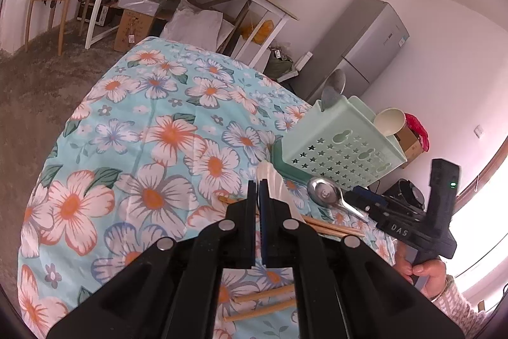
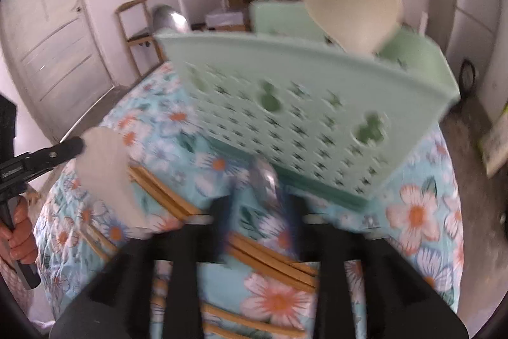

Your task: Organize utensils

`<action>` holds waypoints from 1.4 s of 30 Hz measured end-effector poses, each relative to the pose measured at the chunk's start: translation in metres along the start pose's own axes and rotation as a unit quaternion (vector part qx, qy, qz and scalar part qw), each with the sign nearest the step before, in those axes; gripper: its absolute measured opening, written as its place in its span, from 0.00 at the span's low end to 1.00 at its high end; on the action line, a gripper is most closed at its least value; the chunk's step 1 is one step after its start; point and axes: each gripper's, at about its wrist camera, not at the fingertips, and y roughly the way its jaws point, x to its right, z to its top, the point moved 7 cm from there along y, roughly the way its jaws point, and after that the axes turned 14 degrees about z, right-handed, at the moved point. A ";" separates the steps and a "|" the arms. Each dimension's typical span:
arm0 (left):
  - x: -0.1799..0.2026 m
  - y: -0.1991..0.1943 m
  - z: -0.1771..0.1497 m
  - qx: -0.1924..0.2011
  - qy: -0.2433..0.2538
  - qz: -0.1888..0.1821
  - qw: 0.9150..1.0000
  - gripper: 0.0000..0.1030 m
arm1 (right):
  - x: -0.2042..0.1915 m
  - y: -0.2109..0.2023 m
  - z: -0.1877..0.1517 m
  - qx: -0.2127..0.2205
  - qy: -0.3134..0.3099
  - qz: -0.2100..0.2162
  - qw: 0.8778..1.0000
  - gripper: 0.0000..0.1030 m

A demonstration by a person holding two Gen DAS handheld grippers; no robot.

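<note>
Begin nearest, at the right gripper (image 2: 258, 205): released, fingers roughly half apart, with the bowl of the metal spoon (image 2: 266, 180) lying on the floral cloth (image 2: 412, 212) just ahead at twelve o'clock, between the fingertips but not visibly pressed. Centre on the slim handle rather than the bowl, go low enough to get both pads under its edge, then close firmly; expect a polished handle to slip. Avoid the loose chopsticks (image 2: 270, 256) crossing beneath at six o'clock, so as not to pinch one along with the spoon.

Keep the left gripper (image 1: 257, 189) parked: clenched tight, with a white scoop (image 1: 276, 180) right against its tips at one o'clock; cannot tell whether pinched or merely alongside.

Further out, aim for the green caddy (image 2: 317, 104) at one o'clock. Lift clear of its front wall, tip the spoon handle-down, and drop into a free compartment away from the cream ladle (image 2: 349, 5) standing at the back.
</note>
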 end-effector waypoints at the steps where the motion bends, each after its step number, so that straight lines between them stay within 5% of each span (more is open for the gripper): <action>1: 0.000 0.000 0.000 0.000 0.001 0.000 1.000 0.01 | 0.003 0.005 -0.002 -0.006 0.004 0.001 1.000 0.47; 8: -0.002 -0.001 0.000 -0.001 -0.003 0.003 1.000 0.01 | 0.014 0.037 -0.023 -0.072 0.054 0.060 0.994 0.51; 12: -0.004 -0.001 0.000 -0.001 -0.003 0.006 1.000 0.01 | -0.011 0.031 -0.030 -0.092 0.054 0.114 0.988 0.43; 17: -0.008 0.001 -0.002 -0.007 -0.006 0.008 1.000 0.01 | -0.024 0.029 -0.031 -0.088 0.021 0.087 0.992 0.43; 23: -0.012 0.000 -0.001 -0.006 -0.013 0.010 1.000 0.01 | -0.039 0.044 -0.016 -0.067 0.001 0.080 0.995 0.43; 29: -0.014 0.000 0.000 -0.001 -0.018 0.012 1.000 0.01 | -0.048 0.069 0.001 -0.047 0.000 0.053 0.998 0.08; 36: -0.010 -0.012 0.009 0.027 -0.025 0.006 0.999 0.01 | -0.045 0.041 0.013 0.006 -0.001 0.034 0.999 0.02; 42: 0.008 -0.042 0.020 0.078 -0.010 0.003 0.997 0.01 | -0.043 -0.005 0.036 0.076 0.030 0.073 0.994 0.01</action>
